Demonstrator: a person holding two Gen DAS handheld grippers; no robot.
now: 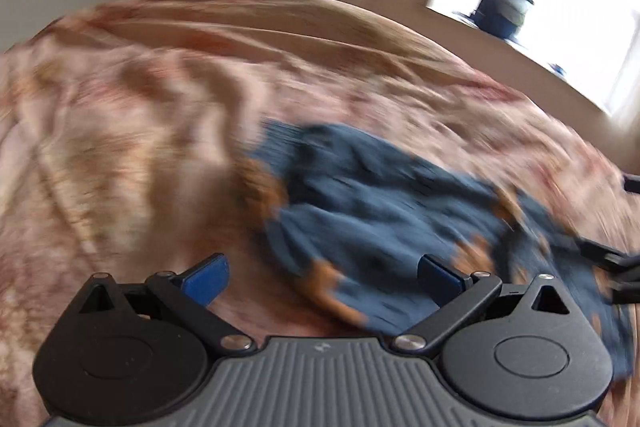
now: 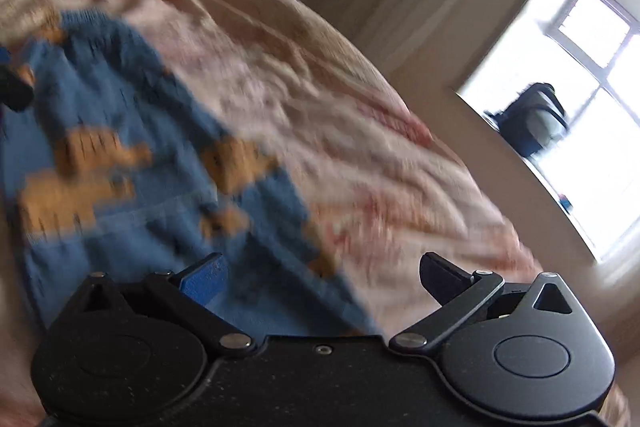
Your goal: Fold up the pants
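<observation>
Blue knitted pants [image 1: 380,211] with orange patches lie crumpled on a bed covered by a pink and beige patterned spread [image 1: 140,115]. My left gripper [image 1: 324,279] is open and empty, hovering just before the near edge of the pants. The pants also show in the right wrist view [image 2: 132,167], to the left and centre. My right gripper [image 2: 324,279] is open and empty above their lower right edge. Its black fingers also show at the right edge of the left wrist view [image 1: 616,267]. Both views are motion-blurred.
The bedspread [image 2: 340,131] is wrinkled and slopes away on all sides. A bright window [image 2: 592,131] with a dark bag [image 2: 532,119] on its sill is at the right. Beige walls stand behind the bed.
</observation>
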